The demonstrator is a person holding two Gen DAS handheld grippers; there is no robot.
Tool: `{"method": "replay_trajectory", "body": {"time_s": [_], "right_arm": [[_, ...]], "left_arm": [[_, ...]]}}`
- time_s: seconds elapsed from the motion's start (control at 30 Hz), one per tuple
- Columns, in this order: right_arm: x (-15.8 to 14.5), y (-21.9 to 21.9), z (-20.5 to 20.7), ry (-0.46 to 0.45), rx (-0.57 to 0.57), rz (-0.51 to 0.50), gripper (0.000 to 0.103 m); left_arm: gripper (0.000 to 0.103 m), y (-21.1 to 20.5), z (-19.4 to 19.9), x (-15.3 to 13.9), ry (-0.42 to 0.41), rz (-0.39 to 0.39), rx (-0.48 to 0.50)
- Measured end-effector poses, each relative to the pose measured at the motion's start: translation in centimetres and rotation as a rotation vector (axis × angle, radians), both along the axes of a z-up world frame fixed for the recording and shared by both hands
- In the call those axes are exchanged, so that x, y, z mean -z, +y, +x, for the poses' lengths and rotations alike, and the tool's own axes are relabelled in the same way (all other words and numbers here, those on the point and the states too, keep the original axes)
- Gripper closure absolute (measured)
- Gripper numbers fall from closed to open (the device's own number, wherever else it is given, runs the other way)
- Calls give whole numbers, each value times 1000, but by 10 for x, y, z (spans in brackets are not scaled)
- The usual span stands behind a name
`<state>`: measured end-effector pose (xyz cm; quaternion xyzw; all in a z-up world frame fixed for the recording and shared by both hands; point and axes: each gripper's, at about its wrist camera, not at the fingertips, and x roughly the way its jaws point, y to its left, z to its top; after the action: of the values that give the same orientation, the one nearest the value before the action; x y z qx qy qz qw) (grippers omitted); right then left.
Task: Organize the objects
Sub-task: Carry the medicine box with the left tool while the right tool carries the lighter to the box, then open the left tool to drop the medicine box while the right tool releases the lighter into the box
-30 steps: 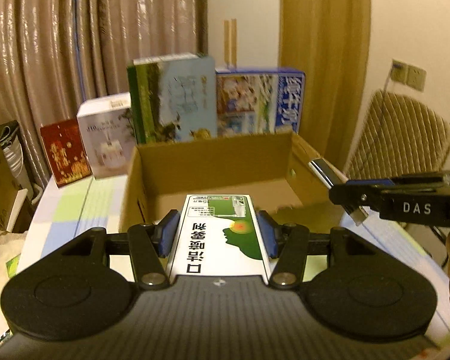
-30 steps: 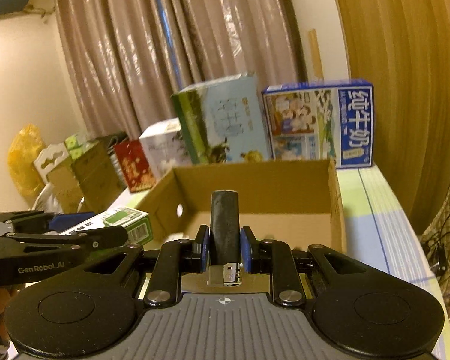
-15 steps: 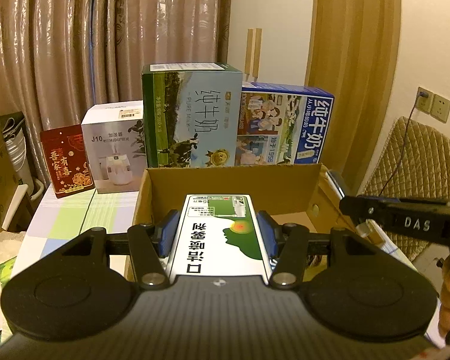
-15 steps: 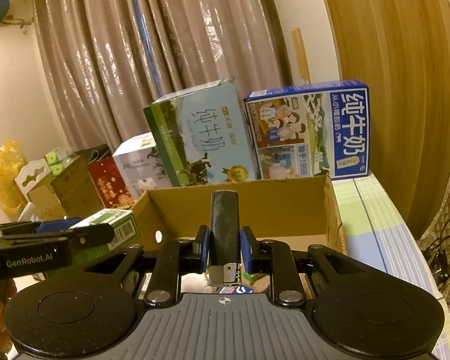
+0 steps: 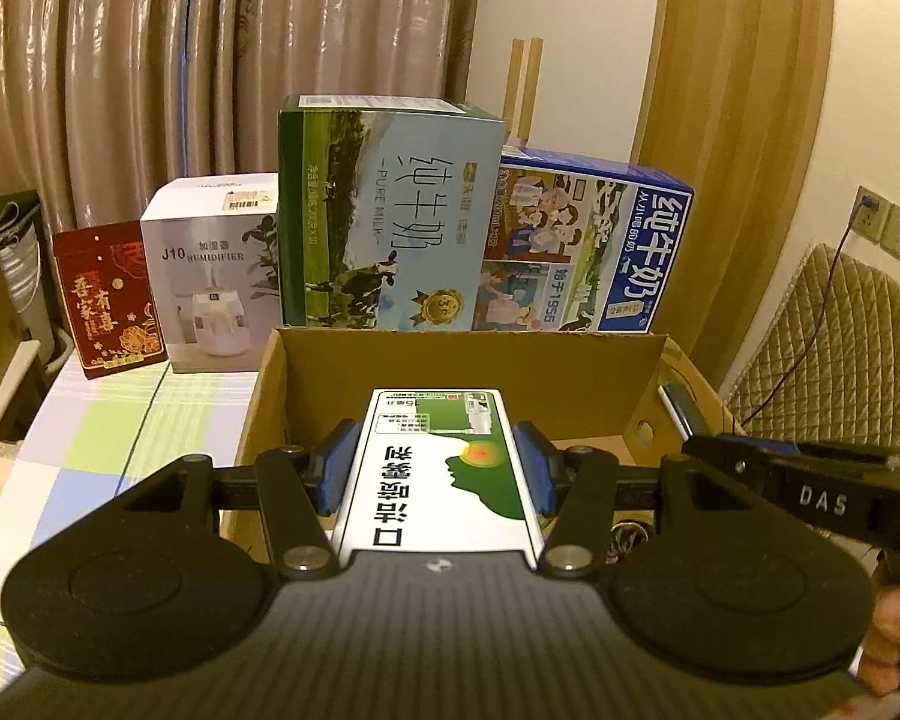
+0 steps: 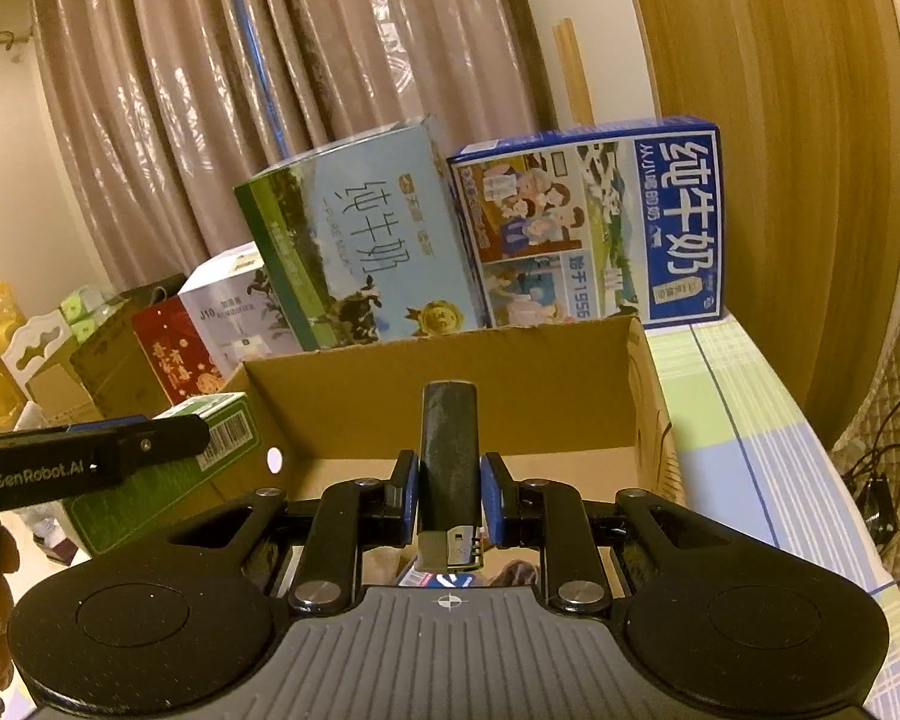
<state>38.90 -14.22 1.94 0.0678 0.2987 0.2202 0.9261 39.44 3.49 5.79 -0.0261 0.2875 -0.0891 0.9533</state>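
Both tools have been rising and closing in, so the cardboard box point(image 5: 570, 384) now is sitting right ahead of and below their fingers. Over its near edge, the left gripper point(image 5: 437, 465) is pinching a green-and-white medicine carton point(image 5: 438, 480). Just to its right, the right gripper point(image 6: 449, 495) is clamping an upright black lighter point(image 6: 449, 456).

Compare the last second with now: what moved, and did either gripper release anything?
Both grippers rose and advanced over the cardboard box. Nothing released: left gripper still clamps the medicine box, right gripper the black lighter. Background cartons unchanged.
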Motion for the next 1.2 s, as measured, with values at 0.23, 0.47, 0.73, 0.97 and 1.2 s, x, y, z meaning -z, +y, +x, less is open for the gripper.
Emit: {"method": "replay_trajectory", "body": {"time_s": [0.23, 0.47, 0.73, 0.97, 1.2], "right_arm": [[2, 3, 3, 1, 4, -2, 84], [4, 7, 4, 5, -1, -1, 84], [6, 8, 6, 13, 2, 1, 84], [6, 11, 5, 13, -9, 10, 84], [8, 11, 6, 4, -24, 38, 84]], "left_arm": [[52, 3, 8, 4, 6, -5, -7], [52, 3, 14, 3, -2, -10, -12], [44, 11, 22, 7, -8, -54, -50], [44, 12, 19, 8, -5, -40, -48], [44, 11, 16, 7, -7, -37, -39]]}}
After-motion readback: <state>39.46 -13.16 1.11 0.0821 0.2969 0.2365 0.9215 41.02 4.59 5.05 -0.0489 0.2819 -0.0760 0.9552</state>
